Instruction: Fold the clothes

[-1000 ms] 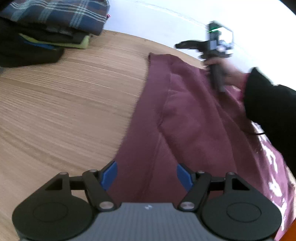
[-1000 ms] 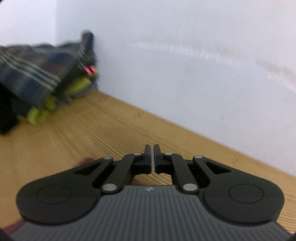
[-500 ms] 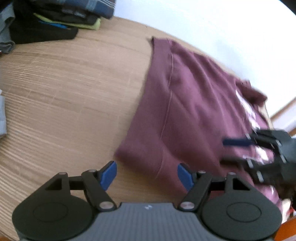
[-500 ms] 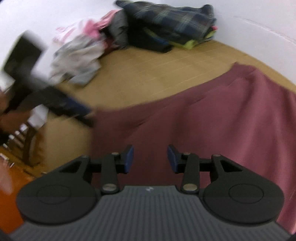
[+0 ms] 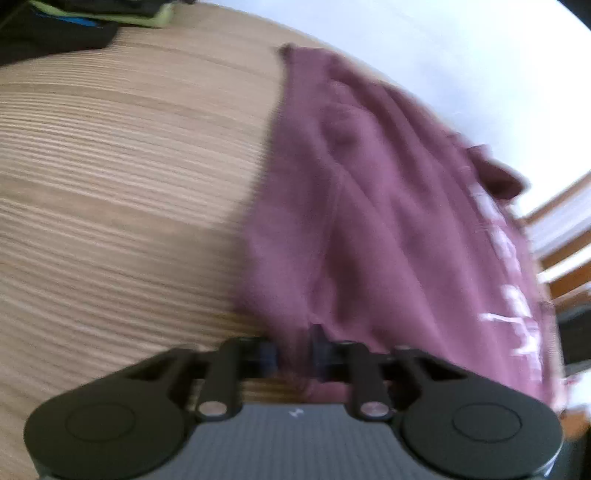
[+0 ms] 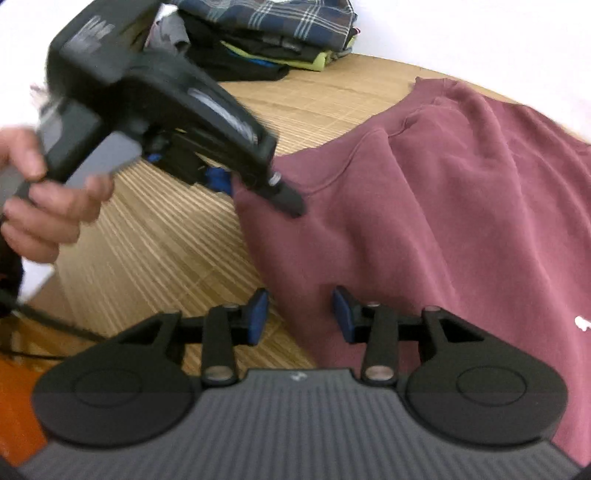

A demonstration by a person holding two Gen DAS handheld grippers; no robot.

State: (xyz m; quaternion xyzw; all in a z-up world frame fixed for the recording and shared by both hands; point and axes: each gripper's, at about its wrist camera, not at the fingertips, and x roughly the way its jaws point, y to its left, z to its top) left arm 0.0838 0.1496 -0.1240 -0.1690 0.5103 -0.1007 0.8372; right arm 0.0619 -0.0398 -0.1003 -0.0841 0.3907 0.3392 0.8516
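On the bench [image 6: 155, 258], the left gripper [image 5: 293, 352], open half a second ago, now pinches the maroon sweatshirt's [image 6: 443, 206] near corner; the right gripper [image 6: 299, 314] stays apart, so a fold looks imminent.

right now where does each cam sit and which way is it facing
Left wrist: sits on the left gripper, looking low along the table at the maroon sweatshirt; its own fingers pinch the near corner.
Right wrist: sits on the right gripper, facing the sweatshirt's edge, with its open fingers, the left gripper and the hand holding it in view.
Shared: sweatshirt, table, folded clothes pile.
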